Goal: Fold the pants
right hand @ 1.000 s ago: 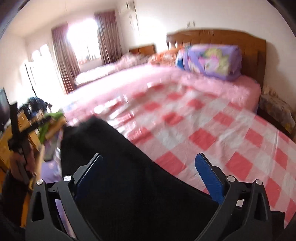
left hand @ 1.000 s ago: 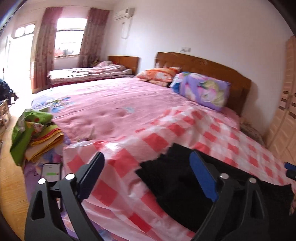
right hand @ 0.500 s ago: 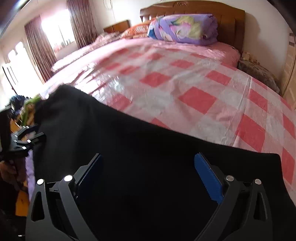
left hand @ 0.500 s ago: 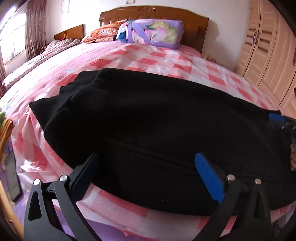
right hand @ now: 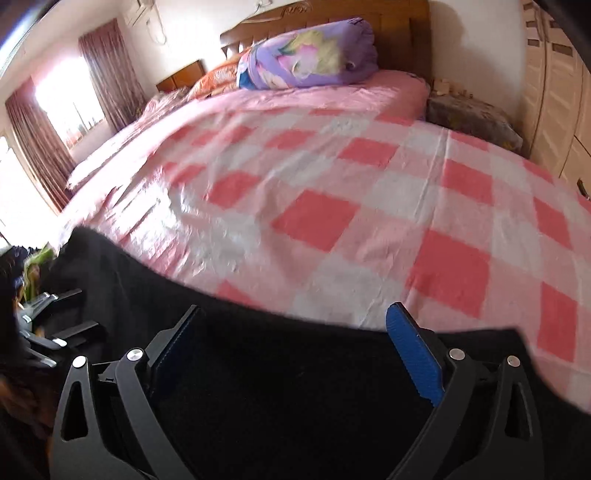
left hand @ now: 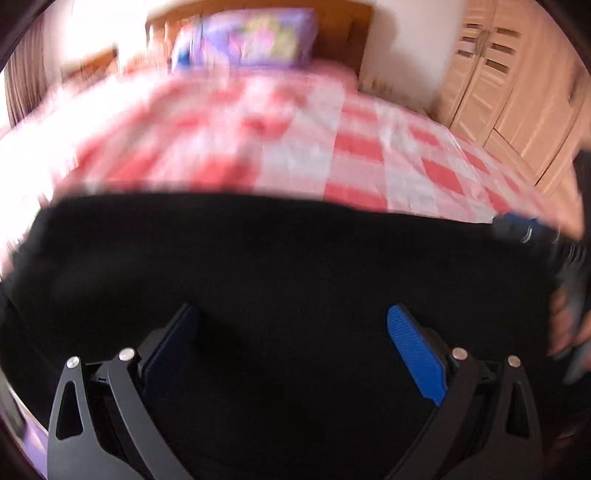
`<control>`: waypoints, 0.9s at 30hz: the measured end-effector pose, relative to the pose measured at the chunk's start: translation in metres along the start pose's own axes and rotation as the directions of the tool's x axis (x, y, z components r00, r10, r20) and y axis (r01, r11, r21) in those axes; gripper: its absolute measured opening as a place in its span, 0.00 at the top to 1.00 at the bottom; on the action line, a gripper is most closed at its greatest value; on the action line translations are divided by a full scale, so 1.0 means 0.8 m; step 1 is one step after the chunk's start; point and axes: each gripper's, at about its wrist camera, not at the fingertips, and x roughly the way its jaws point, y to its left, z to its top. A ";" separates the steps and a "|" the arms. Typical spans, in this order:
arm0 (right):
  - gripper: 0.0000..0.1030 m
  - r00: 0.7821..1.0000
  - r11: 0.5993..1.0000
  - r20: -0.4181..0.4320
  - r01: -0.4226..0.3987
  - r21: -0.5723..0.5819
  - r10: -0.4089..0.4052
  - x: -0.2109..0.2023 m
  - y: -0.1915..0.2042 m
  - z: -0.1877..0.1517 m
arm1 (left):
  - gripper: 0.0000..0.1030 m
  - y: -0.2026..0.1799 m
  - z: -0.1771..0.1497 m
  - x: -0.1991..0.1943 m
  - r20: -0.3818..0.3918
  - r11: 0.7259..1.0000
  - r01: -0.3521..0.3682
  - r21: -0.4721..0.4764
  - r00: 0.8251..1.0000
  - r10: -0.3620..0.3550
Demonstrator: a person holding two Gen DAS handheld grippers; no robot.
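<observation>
Left tongs (left hand: 291, 350) spread wide, blue-padded fingers (left hand: 415, 356) apart, nothing pinched between them. Right tongs (right hand: 291, 347) likewise wide apart and gripping nothing.

Black pants (left hand: 280, 266) lie on the bed (right hand: 332, 192), along its near edge, stretched crosswise in a long band. In the left wrist view the fabric fills the lower half of the frame, directly under and ahead of the left tongs; both finger pads sit over the cloth. Whether they touch it cannot be told. In the right wrist view the pants (right hand: 295, 387) run beneath the right tongs and off to the left, where the other tongs (right hand: 59, 332) show at the frame edge.

Fabric is plain black, matte, mostly flat; seams and details are lost in the dark tone and in the left view's motion blur. Far edge reads as a fairly straight line against the pink-and-white checked sheet (right hand: 443, 206). Purple floral pillow (right hand: 306, 55) at the headboard (right hand: 399, 33), well apart from the pants.
</observation>
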 end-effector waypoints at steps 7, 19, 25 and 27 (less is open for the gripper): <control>0.04 0.993 0.989 0.070 -0.097 0.115 0.090 -0.082 -0.030 -0.049 | 0.01 0.004 -0.008 0.001 0.007 1.000 0.008 -0.003 1.000 -0.008; 0.05 0.977 0.971 -0.028 0.215 0.104 -0.213 -0.147 -0.073 -0.157 | 0.01 -0.002 -0.012 -0.014 0.015 1.000 -0.005 -0.005 1.000 0.005; 0.04 0.962 0.944 -0.022 0.271 0.189 -0.272 -0.209 -0.120 -0.246 | 0.01 -0.003 -0.012 -0.014 0.014 1.000 -0.005 -0.003 1.000 0.005; 0.05 0.951 0.932 -0.013 0.306 0.195 -0.310 -0.228 -0.113 -0.263 | 0.01 -0.003 -0.014 -0.019 0.011 1.000 -0.014 -0.007 1.000 0.014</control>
